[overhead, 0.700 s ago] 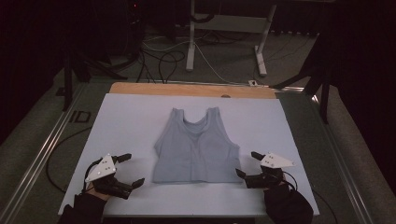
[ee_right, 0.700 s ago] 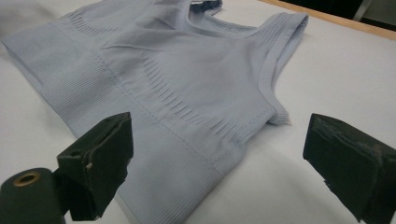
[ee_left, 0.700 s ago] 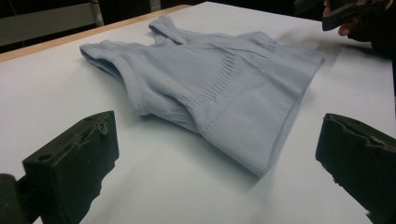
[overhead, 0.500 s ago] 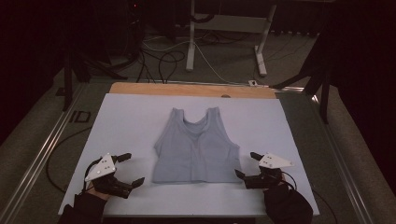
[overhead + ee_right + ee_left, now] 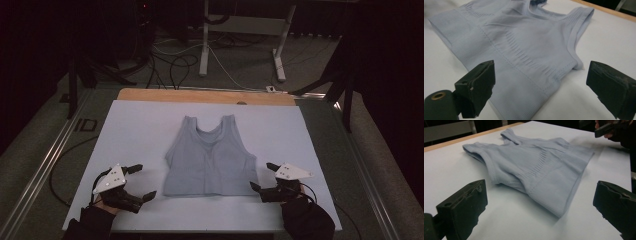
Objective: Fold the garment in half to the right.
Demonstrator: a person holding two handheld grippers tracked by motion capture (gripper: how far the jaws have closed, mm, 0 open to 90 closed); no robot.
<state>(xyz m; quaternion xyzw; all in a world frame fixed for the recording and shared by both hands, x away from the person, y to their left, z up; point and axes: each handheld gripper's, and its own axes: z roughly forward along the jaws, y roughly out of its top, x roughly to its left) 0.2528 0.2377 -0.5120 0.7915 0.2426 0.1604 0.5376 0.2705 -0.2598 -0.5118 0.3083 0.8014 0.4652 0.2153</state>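
Note:
A pale blue ribbed tank top (image 5: pixel 210 160) lies flat in the middle of the white table (image 5: pixel 135 130), straps toward the far edge. My left gripper (image 5: pixel 144 181) rests near the front left, just left of the top's hem, jaws open and pointing at it. My right gripper (image 5: pixel 262 176) mirrors it at the hem's right corner, also open. In the left gripper view the tank top (image 5: pixel 536 162) lies ahead of the left gripper (image 5: pixel 539 195), which holds nothing. In the right gripper view the tank top (image 5: pixel 519 37) spreads close before the empty right gripper (image 5: pixel 541 72).
A wooden strip (image 5: pixel 205 96) borders the table's far edge. Metal rails (image 5: pixel 45 165) run along both sides. Cables (image 5: pixel 170 65) and a white desk frame (image 5: pixel 240 30) stand on the floor behind. The other hand's gripper (image 5: pixel 609 127) shows far off in the left gripper view.

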